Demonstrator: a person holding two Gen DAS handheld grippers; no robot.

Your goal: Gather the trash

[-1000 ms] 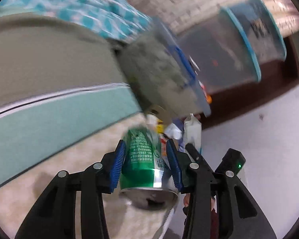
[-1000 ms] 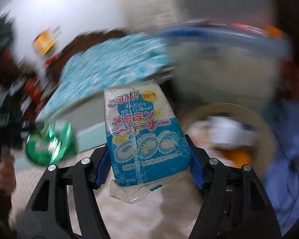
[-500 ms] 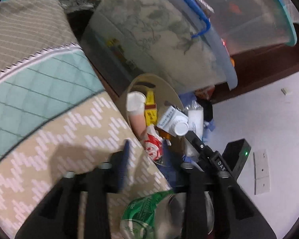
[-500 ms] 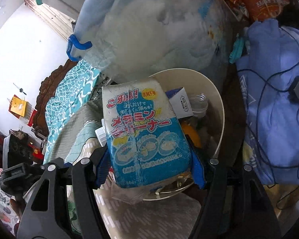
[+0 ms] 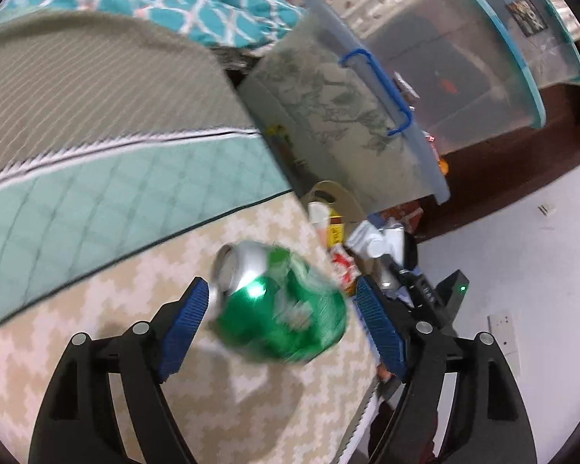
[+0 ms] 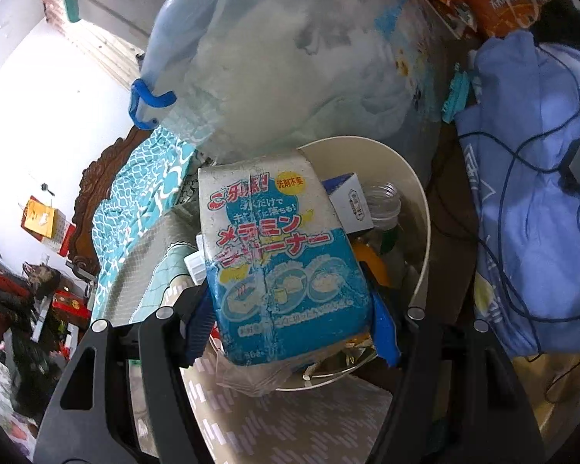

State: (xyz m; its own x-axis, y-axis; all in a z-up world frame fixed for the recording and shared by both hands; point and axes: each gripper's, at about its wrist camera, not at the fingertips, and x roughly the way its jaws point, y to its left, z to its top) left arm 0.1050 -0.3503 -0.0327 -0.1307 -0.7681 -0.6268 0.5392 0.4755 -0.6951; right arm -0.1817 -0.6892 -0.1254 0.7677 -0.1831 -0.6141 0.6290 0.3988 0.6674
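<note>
In the left wrist view a green drink can [image 5: 278, 305] lies blurred on its side between the spread fingers of my left gripper [image 5: 280, 321], over the patterned bed cover; the blue pads stand apart from it. The beige trash bin [image 5: 334, 201] with trash in it sits beyond the bed's edge. In the right wrist view my right gripper [image 6: 290, 328] is shut on a blue and white sponge package [image 6: 278, 263], held right over the beige bin [image 6: 417, 232].
A clear storage box with a blue handle [image 5: 352, 116] stands behind the bin, with a larger teal-rimmed tub [image 5: 483, 46] further back. A blue garment with black cables [image 6: 533, 201] lies right of the bin. The bed cover [image 5: 96, 193] fills the left.
My left gripper has opened and the green can has come loose, now tumbling on its side between the fingers. My right gripper swung over the bin and holds there with the package.
</note>
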